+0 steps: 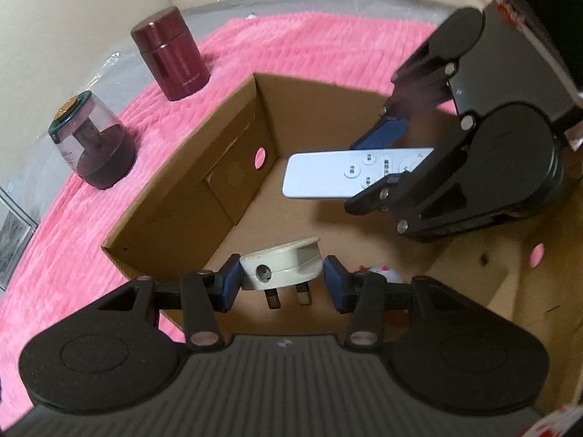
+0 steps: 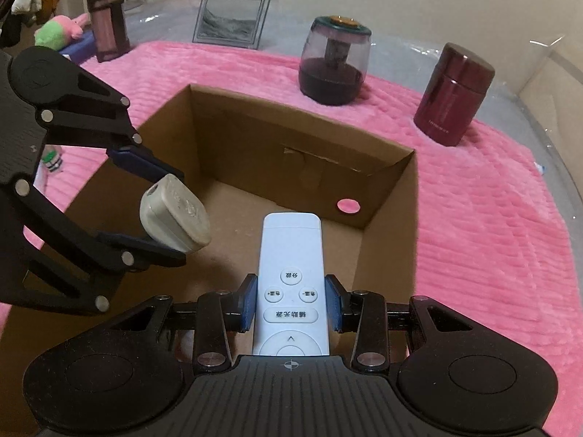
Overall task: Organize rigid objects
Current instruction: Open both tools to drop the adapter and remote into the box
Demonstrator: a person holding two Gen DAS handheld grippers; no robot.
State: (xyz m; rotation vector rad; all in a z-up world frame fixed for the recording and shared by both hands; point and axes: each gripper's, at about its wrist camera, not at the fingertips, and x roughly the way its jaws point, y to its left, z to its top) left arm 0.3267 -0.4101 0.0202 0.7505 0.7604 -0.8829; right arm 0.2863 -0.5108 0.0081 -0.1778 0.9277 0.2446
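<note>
An open cardboard box (image 1: 182,196) (image 2: 393,196) sits on a pink fuzzy cloth. My left gripper (image 1: 282,284) (image 2: 153,200) is shut on a white power plug (image 1: 280,264) (image 2: 175,215) and holds it over the box's inside, prongs toward the camera. My right gripper (image 2: 290,307) (image 1: 386,153) is shut on a white remote control (image 2: 290,284) (image 1: 346,174) and holds it above the box floor, pointing inward. The two grippers are close together over the box.
On the cloth beyond the box stand a dark red canister (image 1: 171,54) (image 2: 453,94) and a clear-domed jar with a green lid (image 1: 91,142) (image 2: 335,62). Farther back are a framed picture (image 2: 231,20), a tall bottle (image 2: 107,18) and a plush toy (image 2: 60,29).
</note>
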